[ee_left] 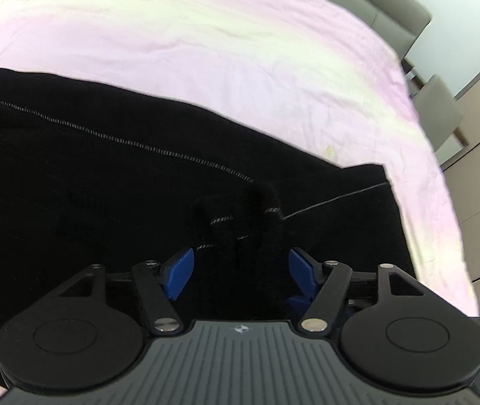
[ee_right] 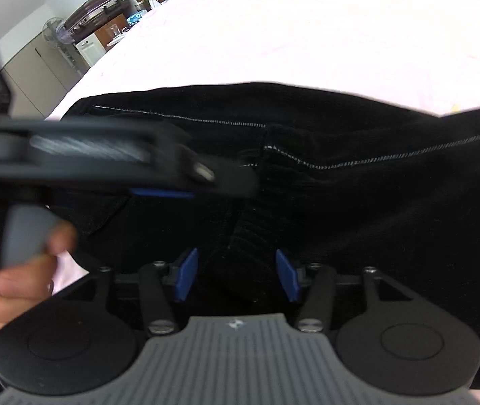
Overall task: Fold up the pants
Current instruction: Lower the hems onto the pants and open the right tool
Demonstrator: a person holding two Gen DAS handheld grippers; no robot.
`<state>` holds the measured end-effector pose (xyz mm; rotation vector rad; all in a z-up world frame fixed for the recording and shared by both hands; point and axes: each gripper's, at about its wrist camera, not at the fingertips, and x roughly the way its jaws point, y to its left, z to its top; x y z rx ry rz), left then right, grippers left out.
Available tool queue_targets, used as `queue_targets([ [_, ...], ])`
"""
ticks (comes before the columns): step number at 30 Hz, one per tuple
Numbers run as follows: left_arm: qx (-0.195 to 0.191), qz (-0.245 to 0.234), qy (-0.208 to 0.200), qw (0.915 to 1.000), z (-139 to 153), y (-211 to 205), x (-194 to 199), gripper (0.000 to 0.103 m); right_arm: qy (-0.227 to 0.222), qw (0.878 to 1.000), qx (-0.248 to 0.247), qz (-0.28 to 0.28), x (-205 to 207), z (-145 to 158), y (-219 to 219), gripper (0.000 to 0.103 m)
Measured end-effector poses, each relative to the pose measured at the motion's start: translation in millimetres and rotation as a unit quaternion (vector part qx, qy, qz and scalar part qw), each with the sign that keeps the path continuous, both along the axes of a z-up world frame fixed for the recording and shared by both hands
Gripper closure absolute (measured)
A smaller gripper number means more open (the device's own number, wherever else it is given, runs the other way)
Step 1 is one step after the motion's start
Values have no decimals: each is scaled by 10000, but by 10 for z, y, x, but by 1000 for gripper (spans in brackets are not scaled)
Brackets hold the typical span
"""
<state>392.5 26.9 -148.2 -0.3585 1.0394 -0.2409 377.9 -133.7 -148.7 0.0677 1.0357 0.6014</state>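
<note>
Black pants (ee_left: 88,175) lay spread on the pink bedsheet (ee_left: 206,40), white-stitched seam running across them and a bunched ridge of fabric rising near both tools. Left gripper (ee_left: 240,271) stood wide open, blue pads (ee_left: 180,273) clear of the raised fold between them, gripping nothing. Right gripper (ee_right: 236,275) was about half open with a ribbed fold between its blue pads (ee_right: 186,275), no visible pinch; in the right wrist view a hand (ee_right: 13,270) held the left tool's grey handle, blurred.
</note>
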Motion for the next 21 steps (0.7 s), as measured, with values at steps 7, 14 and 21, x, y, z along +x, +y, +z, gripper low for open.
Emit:
queue_targets([
  [7, 58, 151, 419, 9990, -216, -214, 106, 24, -570, 9961, -604, -305, -198, 355, -497, 41],
  [14, 345, 148, 53, 9993, -148, -341, 52, 71, -747, 9818, -942, -1469, -392, 397, -1543, 40],
  [21, 758, -497, -1181, 9888, 615, -609, -15, 85, -514, 9773, -845, -1871, -496, 204, -2023, 40],
])
